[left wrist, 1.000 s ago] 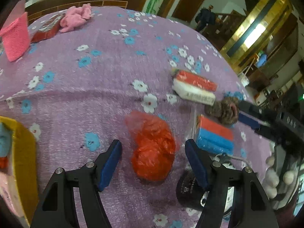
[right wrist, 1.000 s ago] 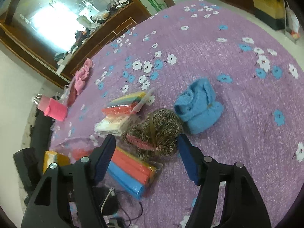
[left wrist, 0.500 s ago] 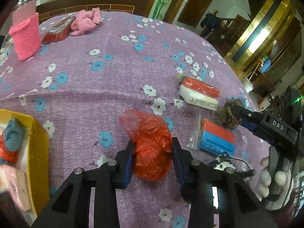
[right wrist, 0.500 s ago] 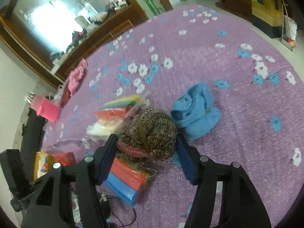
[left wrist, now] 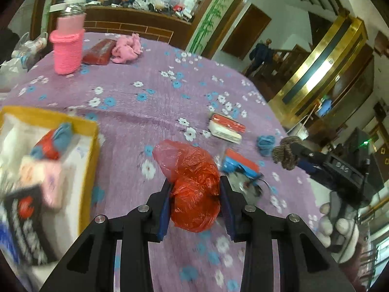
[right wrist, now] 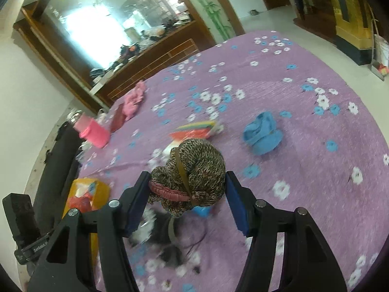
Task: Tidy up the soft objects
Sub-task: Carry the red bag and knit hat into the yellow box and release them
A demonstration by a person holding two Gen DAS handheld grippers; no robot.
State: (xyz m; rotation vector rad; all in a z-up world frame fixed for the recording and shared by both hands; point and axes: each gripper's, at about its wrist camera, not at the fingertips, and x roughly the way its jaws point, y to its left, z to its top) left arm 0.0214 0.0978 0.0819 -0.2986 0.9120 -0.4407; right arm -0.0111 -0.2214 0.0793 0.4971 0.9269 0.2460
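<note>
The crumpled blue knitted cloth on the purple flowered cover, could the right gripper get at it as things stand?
Probably not yet. The blue knitted cloth lies bare with nothing on top, but the right gripper is already shut on the brown knitted bundle, so it would need to drop that first.

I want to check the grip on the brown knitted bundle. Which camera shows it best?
The right wrist view: the brown knitted bundle fills the centre, clamped between the right gripper's blue pads. The left wrist view shows it only small at the right edge, at that gripper's tip.
</note>
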